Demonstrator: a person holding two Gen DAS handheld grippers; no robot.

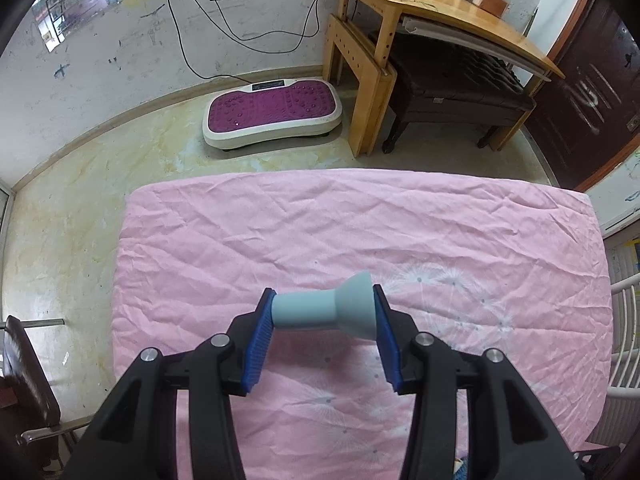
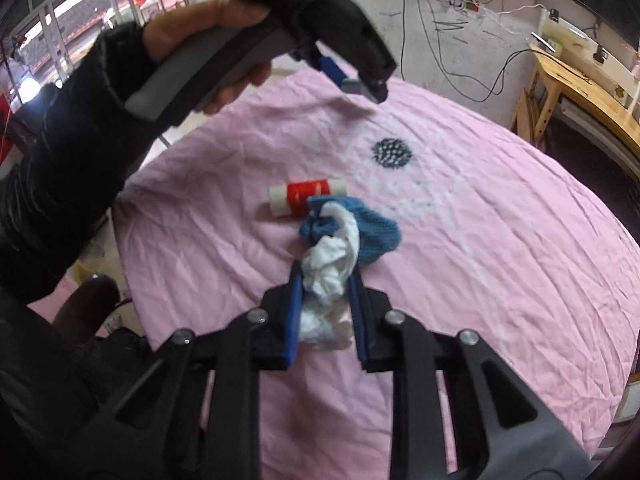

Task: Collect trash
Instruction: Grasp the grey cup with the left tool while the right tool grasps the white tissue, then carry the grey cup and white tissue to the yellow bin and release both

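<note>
White crumpled tissue is sitting pinched in the right gripper jaws; left gripper is clamping a pale-blue spool, nothing binned yet

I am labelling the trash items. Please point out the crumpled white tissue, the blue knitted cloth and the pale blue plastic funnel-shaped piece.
crumpled white tissue (image 2: 330,268), right wrist view, middle.
blue knitted cloth (image 2: 378,236), right wrist view, right side.
pale blue plastic funnel-shaped piece (image 1: 308,310), left wrist view, stem.

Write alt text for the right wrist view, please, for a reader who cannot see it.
The right tool pinches a crumpled white tissue over a pink sheet. A blue knitted sock and a red-and-white spool lie just behind; a hand holds the left tool above.
</note>
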